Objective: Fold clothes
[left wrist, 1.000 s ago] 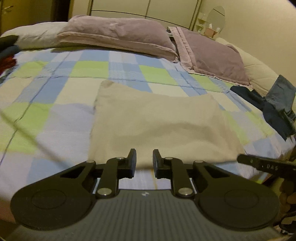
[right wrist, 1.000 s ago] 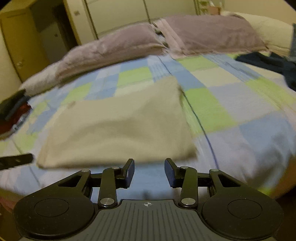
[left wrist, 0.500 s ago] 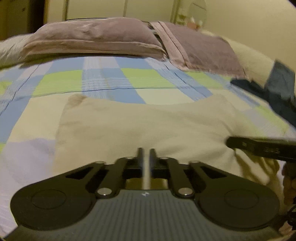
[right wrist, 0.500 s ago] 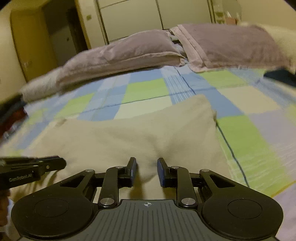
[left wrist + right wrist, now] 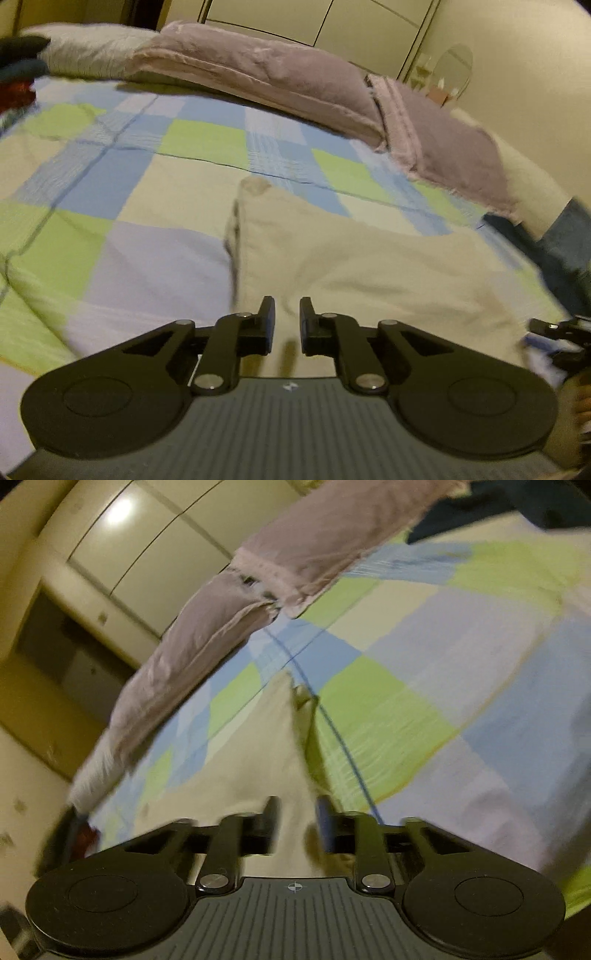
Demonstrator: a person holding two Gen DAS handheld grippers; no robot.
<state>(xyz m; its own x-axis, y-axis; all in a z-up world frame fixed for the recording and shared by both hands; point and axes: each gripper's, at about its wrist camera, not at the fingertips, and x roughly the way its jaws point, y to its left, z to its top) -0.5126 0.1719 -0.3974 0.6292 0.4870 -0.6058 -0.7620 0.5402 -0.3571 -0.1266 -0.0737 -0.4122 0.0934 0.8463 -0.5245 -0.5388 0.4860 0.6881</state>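
The left gripper (image 5: 287, 314) hovers over a beige cloth (image 5: 369, 266), its jaws slightly parted, having just been opening. The cloth lies on a checked bedspread (image 5: 147, 206).

1. The left gripper (image 5: 287, 320) is pointing down at a slant, its jaws standing a narrow gap apart after just opening a little, with nothing pinched between them.
2. The right gripper (image 5: 297, 818) is tilting in a strong roll, its jaws having just been opening, blurred, gripping nothing.
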